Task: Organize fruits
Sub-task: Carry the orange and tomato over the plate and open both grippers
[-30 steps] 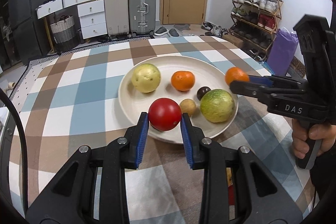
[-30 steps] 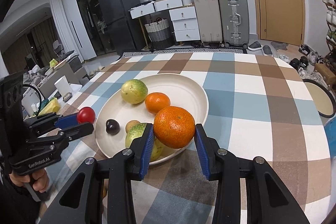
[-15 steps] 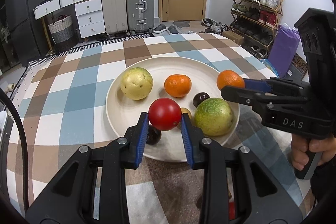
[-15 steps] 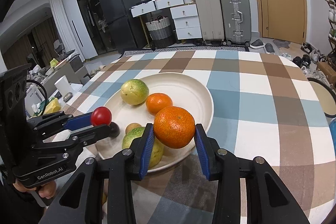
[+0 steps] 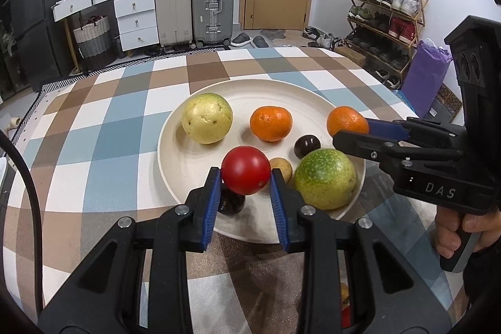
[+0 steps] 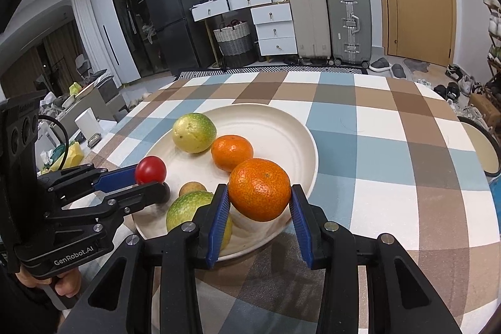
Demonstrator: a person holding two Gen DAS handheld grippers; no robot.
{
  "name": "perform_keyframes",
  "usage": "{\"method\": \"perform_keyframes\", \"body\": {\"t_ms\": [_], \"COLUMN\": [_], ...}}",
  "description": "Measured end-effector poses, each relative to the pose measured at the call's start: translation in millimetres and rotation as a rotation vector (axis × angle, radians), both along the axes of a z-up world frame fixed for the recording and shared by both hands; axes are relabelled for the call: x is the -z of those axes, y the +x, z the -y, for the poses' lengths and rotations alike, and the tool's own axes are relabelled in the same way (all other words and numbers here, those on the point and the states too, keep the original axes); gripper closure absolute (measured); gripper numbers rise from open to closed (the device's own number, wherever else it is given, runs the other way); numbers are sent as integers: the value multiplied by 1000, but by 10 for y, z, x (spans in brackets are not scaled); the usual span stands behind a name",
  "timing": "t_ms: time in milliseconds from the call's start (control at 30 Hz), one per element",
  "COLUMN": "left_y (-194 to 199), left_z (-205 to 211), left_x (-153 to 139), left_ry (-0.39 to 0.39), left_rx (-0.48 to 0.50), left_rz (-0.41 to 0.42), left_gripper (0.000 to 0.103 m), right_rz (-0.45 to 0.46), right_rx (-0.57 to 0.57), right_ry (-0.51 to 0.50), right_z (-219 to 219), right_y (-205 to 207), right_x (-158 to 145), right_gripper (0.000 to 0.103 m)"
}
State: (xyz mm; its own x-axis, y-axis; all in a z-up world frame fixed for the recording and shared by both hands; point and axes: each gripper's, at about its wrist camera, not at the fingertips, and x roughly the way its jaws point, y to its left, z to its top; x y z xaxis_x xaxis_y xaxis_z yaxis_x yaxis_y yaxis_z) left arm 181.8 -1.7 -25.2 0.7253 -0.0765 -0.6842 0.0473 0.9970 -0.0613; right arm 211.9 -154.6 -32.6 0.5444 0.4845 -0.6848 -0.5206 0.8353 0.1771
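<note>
Black tongs [image 5: 245, 190], blue ribbed pads [image 5: 211, 202], silver screws, white "DAS" and "GenRobot.AI" lettering

Dark round fruit [image 5: 231, 202] at lower centre of left wrist view, mostly hidden behind red tomato [image 5: 245, 170] and gripper finger. Second plate [image 6: 480, 147] cut off at right edge.

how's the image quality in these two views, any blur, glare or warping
Left wrist view: sharp, no motion blur; fisheye bends the checked tablecloth, dark vignette in the corners. Right wrist view: equally sharp, same warping; soft highlights on the orange, faint shadows on the plate.
</note>
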Motion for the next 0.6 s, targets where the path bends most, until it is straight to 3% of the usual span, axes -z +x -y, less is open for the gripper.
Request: {"method": "perform_keyframes", "body": {"t_ms": [433, 600], "left_y": [-54, -94], "left_z": [-27, -69], "left_x": [-10, -42], "left_ry": [-5, -13], "left_rx": [-7, -21], "left_rz": [17, 22], "left_gripper": [74, 62], "right_rz": [20, 49], "right_rx": [19, 27], "right_ry": [3, 3], "right_z": [49, 77], "right_y": [-54, -127], "right_x": [-21, -52], "right_gripper": [51, 32]}}
